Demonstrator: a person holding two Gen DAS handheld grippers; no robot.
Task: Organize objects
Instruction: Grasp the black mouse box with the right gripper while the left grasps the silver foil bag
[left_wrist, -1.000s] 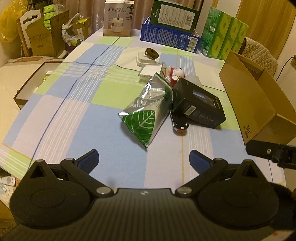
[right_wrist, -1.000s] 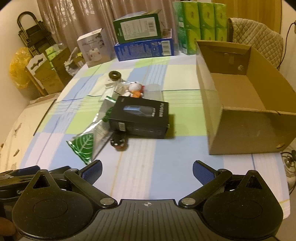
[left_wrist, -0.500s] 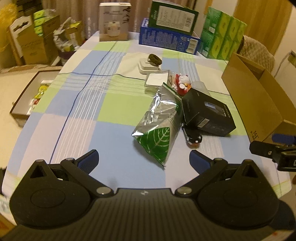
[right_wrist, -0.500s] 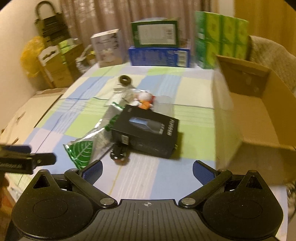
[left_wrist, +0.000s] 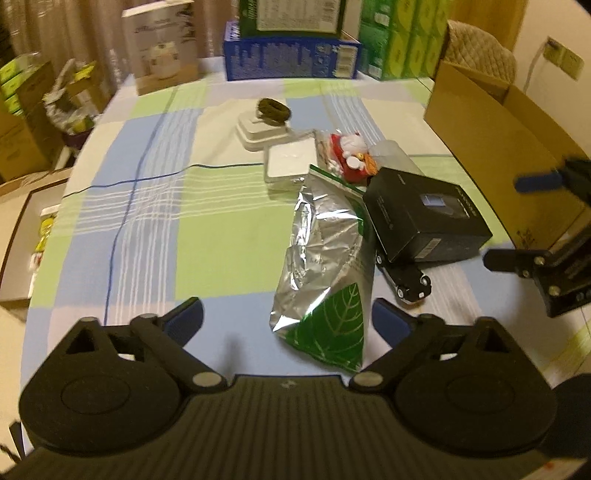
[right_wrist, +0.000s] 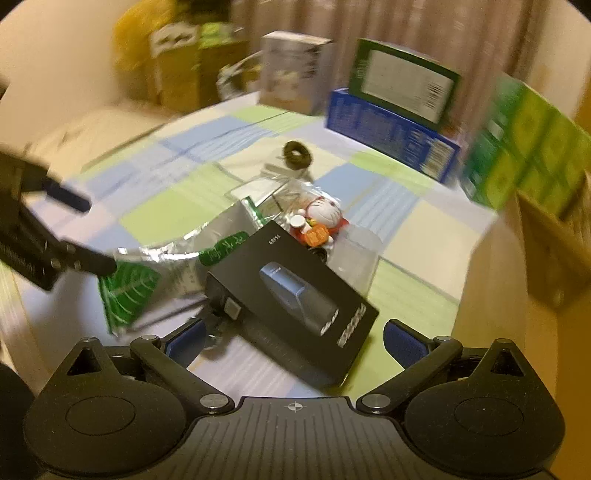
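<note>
Two blue-padded fingers of our left gripper (left_wrist: 287, 320) are closing, wide apart still, with the silver-green foil pouch (left_wrist: 325, 280) lying between them, unpressed, on the checked tablecloth (left_wrist: 207, 236). From the right wrist, our right gripper (right_wrist: 294, 338) is hovering spread over the black box (right_wrist: 291, 299), gripping nothing.

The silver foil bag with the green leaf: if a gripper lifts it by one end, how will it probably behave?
The foil bag is creased and crumpled, so it will probably flex and sag, not stay stiff. Its shiny film looks slippery, so the pads might slide. It lies against the black box, so pulling it may nudge that box.
</note>
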